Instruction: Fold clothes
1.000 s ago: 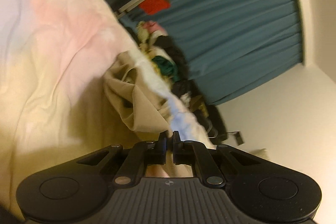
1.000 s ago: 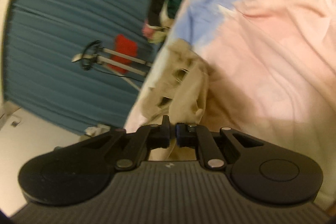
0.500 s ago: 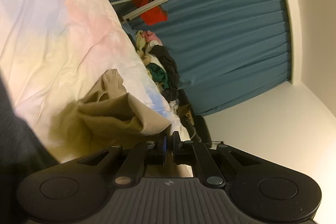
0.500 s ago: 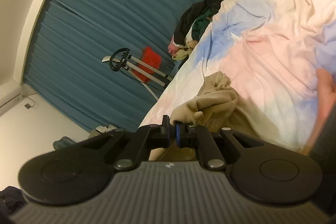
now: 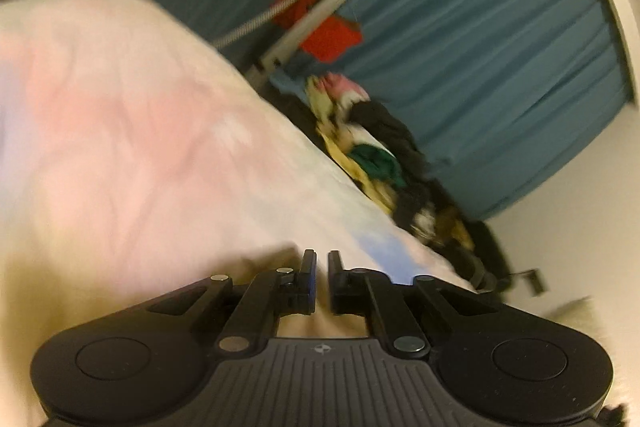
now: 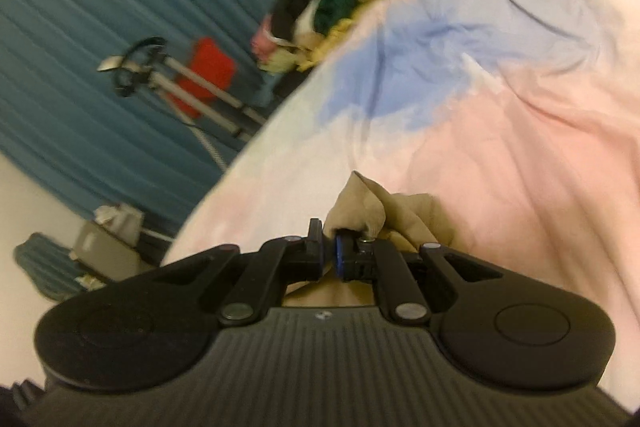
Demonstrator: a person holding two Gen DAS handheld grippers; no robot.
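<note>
A tan garment [image 6: 384, 215] lies bunched on the pastel bedcover [image 6: 500, 131]. My right gripper [image 6: 329, 243] is shut on a fold of the garment, close over the bed. In the blurred left wrist view my left gripper [image 5: 321, 267] is nearly closed with a narrow gap, and I see no cloth between the fingers. A tan blur [image 5: 264, 259] just left of its fingertips may be the garment's edge. The bedcover [image 5: 120, 147] fills the left of that view.
A pile of mixed clothes [image 5: 372, 155] lies at the bed's far edge, also in the right wrist view [image 6: 332, 7]. A stand with a red object [image 5: 324, 27] is before teal curtains [image 5: 500, 47]. Boxes and cloth [image 6: 100, 247] sit on the floor.
The tan garment has dropped out of the left wrist view, and the left fingers now show a small empty gap. Both grippers moved lower toward the bed; the right still holds the garment.
</note>
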